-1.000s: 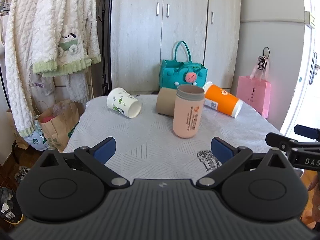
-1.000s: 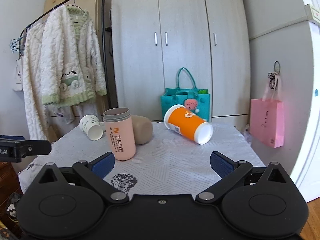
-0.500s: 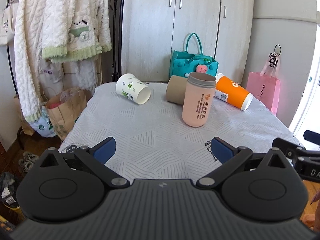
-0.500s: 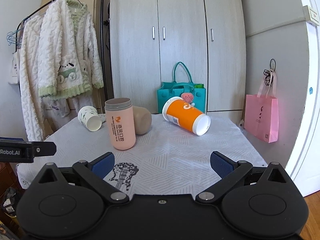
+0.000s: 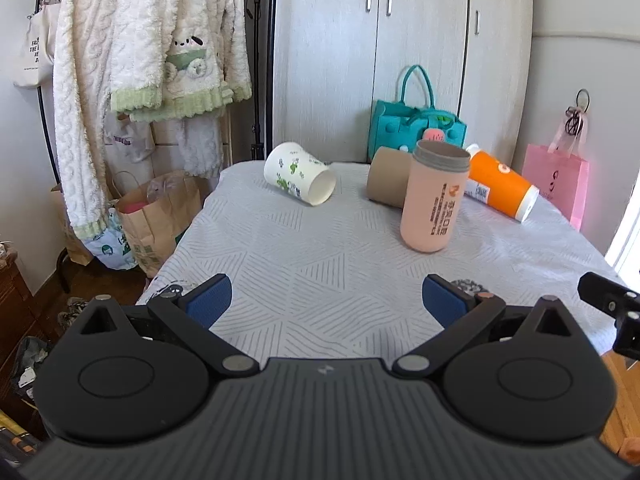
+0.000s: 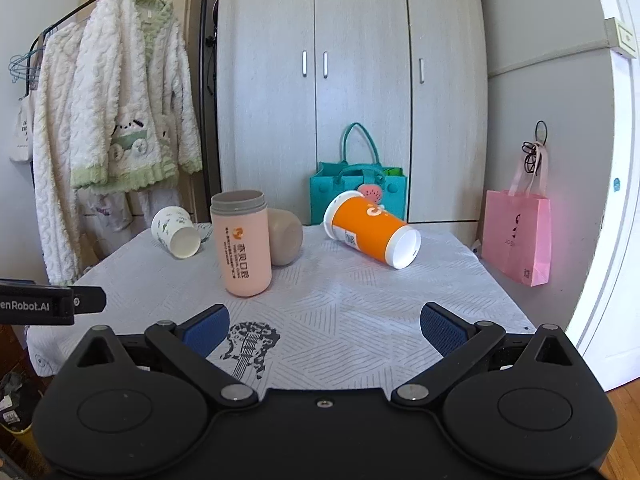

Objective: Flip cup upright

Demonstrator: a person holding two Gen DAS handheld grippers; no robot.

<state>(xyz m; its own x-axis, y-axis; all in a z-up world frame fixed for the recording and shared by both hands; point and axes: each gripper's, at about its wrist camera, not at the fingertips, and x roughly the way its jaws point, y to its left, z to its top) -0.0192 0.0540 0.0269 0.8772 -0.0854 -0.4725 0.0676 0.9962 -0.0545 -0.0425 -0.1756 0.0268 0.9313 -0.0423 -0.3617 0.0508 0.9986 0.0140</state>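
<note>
A pink cup [image 5: 434,200] [image 6: 242,242] stands upright on the white patterned tablecloth [image 5: 320,264] [image 6: 360,304]. Three cups lie on their sides behind it: a white floral paper cup [image 5: 300,179] [image 6: 176,231], a brown cup [image 5: 388,176] [image 6: 285,236], and an orange cup [image 5: 500,190] [image 6: 372,234]. My left gripper [image 5: 326,302] is open and empty over the table's near edge. My right gripper [image 6: 325,326] is open and empty, also well short of the cups.
A teal bag [image 5: 418,124] [image 6: 358,188] sits behind the table before a wardrobe [image 6: 352,80]. A pink bag [image 6: 516,236] hangs at right. Fluffy robes [image 5: 140,60] hang on a rack at left, with a brown paper bag [image 5: 156,216] on the floor.
Both grippers have drifted back and shifted, so the cups sit a little farther away. The left view has swung to the left. Nothing on the table moved.
</note>
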